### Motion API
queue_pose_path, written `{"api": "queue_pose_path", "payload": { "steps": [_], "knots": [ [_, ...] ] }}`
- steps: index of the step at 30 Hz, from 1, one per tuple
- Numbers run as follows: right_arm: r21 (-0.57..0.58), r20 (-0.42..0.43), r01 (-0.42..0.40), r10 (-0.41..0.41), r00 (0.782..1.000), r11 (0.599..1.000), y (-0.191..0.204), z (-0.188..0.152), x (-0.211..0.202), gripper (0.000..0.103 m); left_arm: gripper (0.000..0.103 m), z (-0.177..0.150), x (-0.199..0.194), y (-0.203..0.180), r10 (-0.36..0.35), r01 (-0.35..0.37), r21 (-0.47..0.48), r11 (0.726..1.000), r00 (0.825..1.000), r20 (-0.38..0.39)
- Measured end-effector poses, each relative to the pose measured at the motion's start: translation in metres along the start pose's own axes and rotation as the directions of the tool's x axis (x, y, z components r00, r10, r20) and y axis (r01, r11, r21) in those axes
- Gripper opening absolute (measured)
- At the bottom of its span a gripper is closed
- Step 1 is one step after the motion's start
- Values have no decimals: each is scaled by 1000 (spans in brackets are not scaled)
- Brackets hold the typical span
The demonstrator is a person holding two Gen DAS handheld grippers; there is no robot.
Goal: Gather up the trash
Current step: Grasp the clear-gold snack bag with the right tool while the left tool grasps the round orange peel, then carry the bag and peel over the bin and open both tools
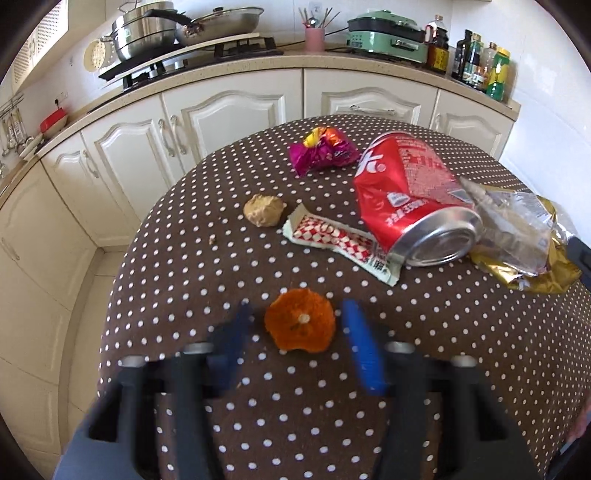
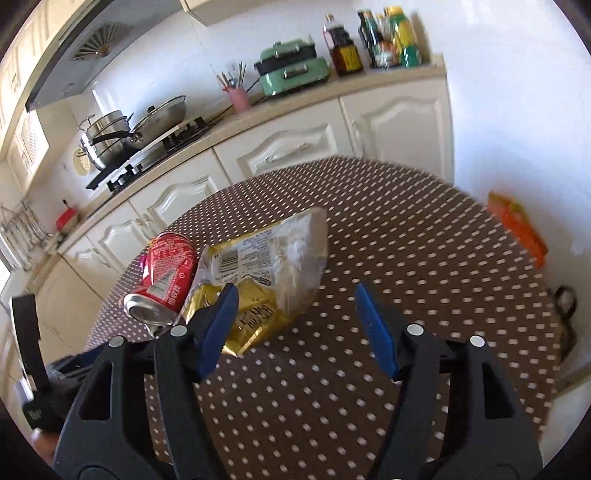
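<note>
Trash lies on a round table with a brown polka-dot cloth (image 1: 221, 288). My left gripper (image 1: 297, 321) is open, its blue fingers on either side of an orange peel (image 1: 300, 324) on the cloth. Beyond lie a red-checked wrapper (image 1: 332, 240), a brown lump (image 1: 264, 209), a crumpled pink wrapper (image 1: 325, 149), a dented red can (image 1: 410, 195) on its side and a gold and clear bag (image 1: 524, 240). My right gripper (image 2: 295, 317) is open and empty above the cloth (image 2: 406, 258); its left finger (image 2: 218, 328) overlaps the gold bag (image 2: 266, 266), with the can (image 2: 166, 273) further left.
White kitchen cabinets (image 1: 229, 110) curve behind the table, with a stove and pans (image 1: 177, 29), a pink utensil cup (image 1: 314, 38), a green cooker (image 1: 388, 37) and bottles (image 1: 480, 62) on the counter. An orange package (image 2: 517, 229) lies beyond the table's right edge.
</note>
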State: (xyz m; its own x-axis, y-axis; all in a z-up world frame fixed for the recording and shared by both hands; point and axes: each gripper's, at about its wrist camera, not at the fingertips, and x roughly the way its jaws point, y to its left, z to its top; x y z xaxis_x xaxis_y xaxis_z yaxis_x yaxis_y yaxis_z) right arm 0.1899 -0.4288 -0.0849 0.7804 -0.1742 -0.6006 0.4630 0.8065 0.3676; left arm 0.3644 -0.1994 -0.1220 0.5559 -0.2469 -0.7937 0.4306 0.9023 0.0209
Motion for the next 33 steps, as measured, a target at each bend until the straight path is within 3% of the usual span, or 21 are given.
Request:
{"api": "queue_pose_path", "payload": {
  "steps": [2, 3, 6, 10, 15, 21, 26, 33],
  "knots": [
    [19, -33, -36, 36, 999, 999, 0, 2, 10, 60, 37, -1, -2, -1, -10, 9, 12, 1000, 1000, 2],
    [25, -43, -55, 56, 998, 998, 0, 2, 13, 33, 37, -3, -4, -1, -19, 19, 17, 1000, 1000, 9],
    [10, -67, -77, 77, 995, 997, 5, -1, 15, 9, 36, -10, -16, 4, -41, 41, 5, 999, 998, 39],
    [-70, 63, -25, 30, 998, 997, 21, -3, -17, 6, 36, -16, -42, 20, -78, 81, -29, 996, 993, 92],
    [-122, 200, 12, 13, 980, 992, 43, -3, -58, 5, 36, -29, -79, 41, -97, 106, -48, 993, 982, 160],
    [-218, 300, -13, 80, 951, 976, 95, -15, -106, 5, 36, -50, -116, 76, -91, 114, -93, 989, 971, 222],
    [-315, 244, -93, 175, 954, 944, 157, -39, -108, 5, 36, -76, -139, 117, -60, 99, -149, 984, 967, 249],
    [-444, 40, -276, 327, 944, 852, 269, -111, -75, 5, 36, -130, -155, 204, 26, 44, -280, 959, 970, 243]
  ]
}}
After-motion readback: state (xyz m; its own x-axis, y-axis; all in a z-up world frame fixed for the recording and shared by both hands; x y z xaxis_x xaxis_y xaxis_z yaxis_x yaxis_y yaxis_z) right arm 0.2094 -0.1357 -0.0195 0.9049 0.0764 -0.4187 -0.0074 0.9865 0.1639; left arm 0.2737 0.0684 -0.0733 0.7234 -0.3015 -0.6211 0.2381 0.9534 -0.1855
